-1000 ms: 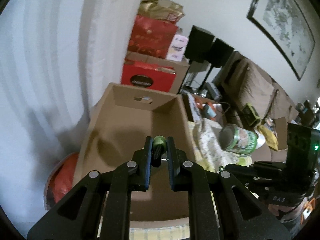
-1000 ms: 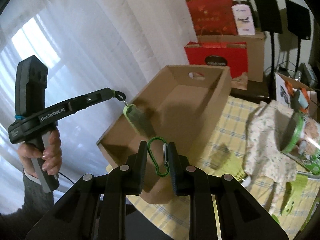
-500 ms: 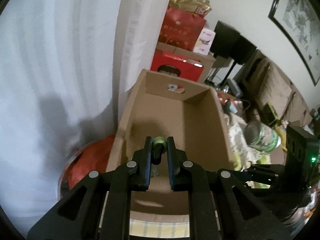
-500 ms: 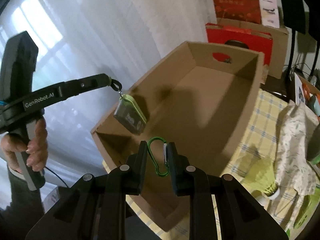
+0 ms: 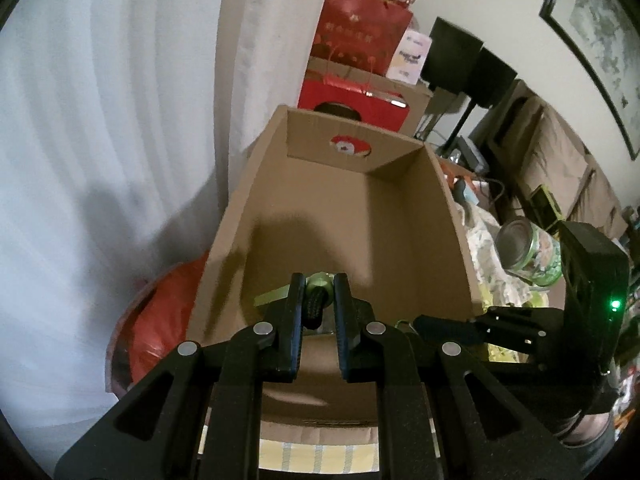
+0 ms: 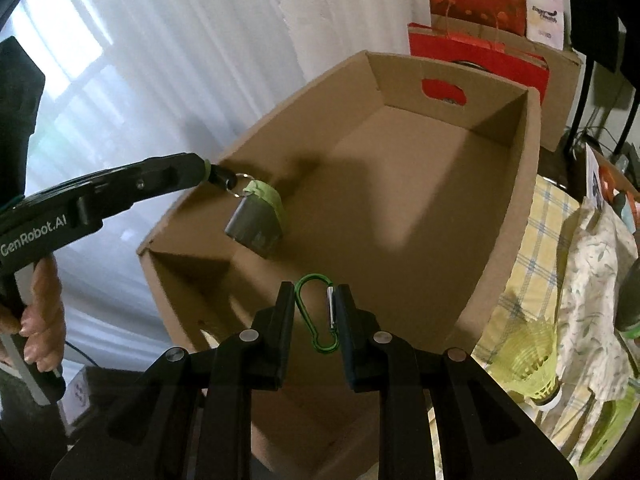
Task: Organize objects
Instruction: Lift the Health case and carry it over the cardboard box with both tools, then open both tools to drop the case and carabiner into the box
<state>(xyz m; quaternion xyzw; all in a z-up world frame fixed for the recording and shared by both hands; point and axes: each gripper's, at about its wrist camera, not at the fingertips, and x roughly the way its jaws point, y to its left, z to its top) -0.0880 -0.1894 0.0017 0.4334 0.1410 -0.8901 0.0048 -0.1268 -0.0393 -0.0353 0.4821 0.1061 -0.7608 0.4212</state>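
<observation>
Item 1: left hand-held gripper [image 5: 317, 300], pinching the black strap end of a keyring tag [image 6: 256, 220], a grey rectangular piece edged in green tape that hangs on a metal ring just past the fingertips; in the right wrist view the tag dangles inside the cardboard box [image 6: 400, 208], near its left wall and clear of the floor. Item 2: right hand-held gripper [image 6: 316, 312], fingers pressed against both sides of a green carabiner [image 6: 317, 314], which stands upright between them with its silver gate toward the right finger; it is held above the near part of the box opening. Item 3: cardboard box, open-topped, with an oval handle cut-out in the far wall and bare brown floor visible; it sits on a desk covered by a yellow checked cloth [image 6: 536, 240]. Item 4: to the right of the box, a floral-print cloth [image 6: 592, 280], a yellow-green shuttlecock [image 6: 532, 364] and a glass jar [image 5: 528, 256] lying on its side. Item 5: behind the box, red gift bags [image 5: 360, 36] stacked on a brown carton. Item 6: white curtain [image 5: 100, 120] along the left.
</observation>
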